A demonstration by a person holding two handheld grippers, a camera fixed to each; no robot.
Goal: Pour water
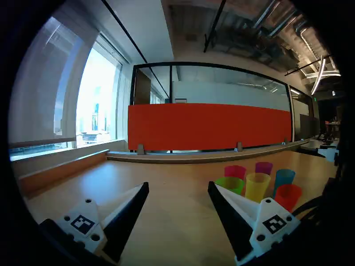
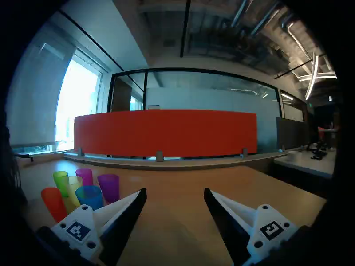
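In the left gripper view the left gripper (image 1: 178,183) sits low, jaws wide and empty. Six cups (image 1: 257,185) stand on the tabletop (image 1: 177,213) at lower right; the green cup (image 1: 230,183) and the orange cup (image 1: 288,195) are partly hidden by the gripper. In the right gripper view the right gripper (image 2: 175,189) has jaws wide and empty too. The cups are at lower left, the blue cup (image 2: 89,195) cut off below. Whether any holds water is unclear.

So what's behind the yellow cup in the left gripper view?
A purple cup stands behind the yellow cup; its lower part is covered. Farther back, the orange partition.
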